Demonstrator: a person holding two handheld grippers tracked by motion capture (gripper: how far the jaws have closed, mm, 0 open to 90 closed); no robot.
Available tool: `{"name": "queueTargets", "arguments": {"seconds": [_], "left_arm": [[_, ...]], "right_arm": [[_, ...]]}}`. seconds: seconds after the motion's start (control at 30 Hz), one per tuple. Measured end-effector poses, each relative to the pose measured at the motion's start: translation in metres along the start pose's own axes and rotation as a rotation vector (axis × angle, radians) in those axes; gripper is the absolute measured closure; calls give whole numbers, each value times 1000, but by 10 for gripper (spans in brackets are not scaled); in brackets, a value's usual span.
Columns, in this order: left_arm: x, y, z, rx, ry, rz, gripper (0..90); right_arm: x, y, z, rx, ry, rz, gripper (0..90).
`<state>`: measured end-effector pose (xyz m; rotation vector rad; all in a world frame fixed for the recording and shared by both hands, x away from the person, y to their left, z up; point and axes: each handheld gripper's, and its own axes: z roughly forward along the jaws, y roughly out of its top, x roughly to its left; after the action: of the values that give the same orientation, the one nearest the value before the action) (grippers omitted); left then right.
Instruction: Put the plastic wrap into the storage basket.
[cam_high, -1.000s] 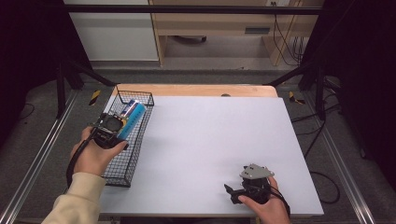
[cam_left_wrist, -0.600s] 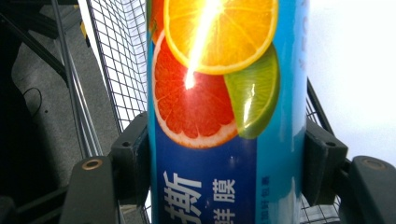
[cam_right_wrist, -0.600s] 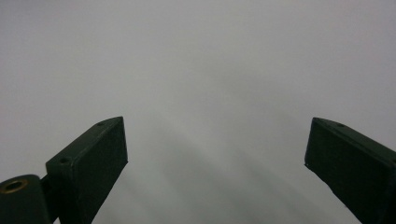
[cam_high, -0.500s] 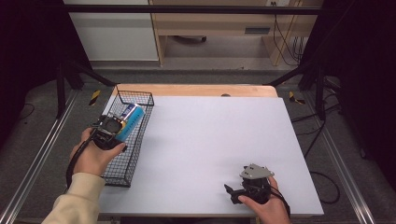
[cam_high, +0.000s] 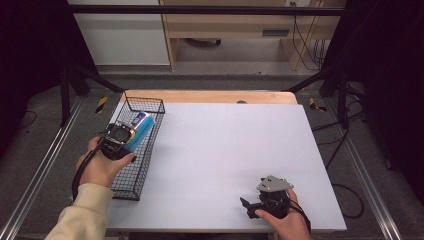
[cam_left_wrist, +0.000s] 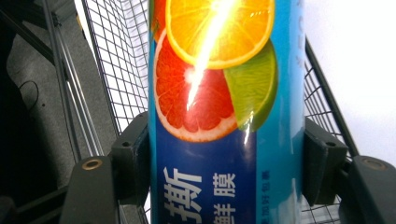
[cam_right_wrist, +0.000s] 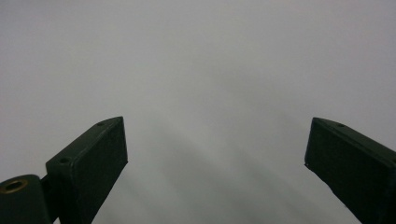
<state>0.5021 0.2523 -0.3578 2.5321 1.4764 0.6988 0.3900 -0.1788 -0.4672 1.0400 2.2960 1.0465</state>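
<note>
Currently the desk (cam_high: 220, 150) carries a white work surface, bare ahead of the right hand-held gripper (cam_high: 248, 209), which rests low at the near edge. Its jaws stand wide apart with nothing between them, as the right gripper view confirms; it is judged to be parked clear of the work. Beneath the left hand-held gripper (cam_high: 131, 131) lies the black wire basket (cam_high: 131, 175), set along the desk's left edge, probably as the receptacle. The left hand-held gripper is clamped on the blue cylindrical pack (cam_left_wrist: 219, 112), its pads (cam_left_wrist: 322, 158) pressing both sides. The pack extends forward from the jaws over the basket's far half, angled along the basket's length, probably for lowering inside.
</note>
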Motion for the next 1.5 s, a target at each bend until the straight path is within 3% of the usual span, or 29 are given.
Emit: {"name": "queueTargets", "arguments": {"seconds": [0.2, 0.57, 1.0, 1.5], "left_arm": [[1, 2, 10, 40, -9, 12, 320], [7, 2, 16, 60, -22, -12, 320], [8, 5, 36, 132, -15, 6, 320], [9, 10, 44, 177, -21, 19, 320]], "right_arm": [[0, 0, 0, 2, -3, 2, 62], [1, 0, 1, 10, 0, -3, 62], [0, -1, 1, 10, 2, -3, 62], [0, -1, 1, 9, 2, -5, 62]]}}
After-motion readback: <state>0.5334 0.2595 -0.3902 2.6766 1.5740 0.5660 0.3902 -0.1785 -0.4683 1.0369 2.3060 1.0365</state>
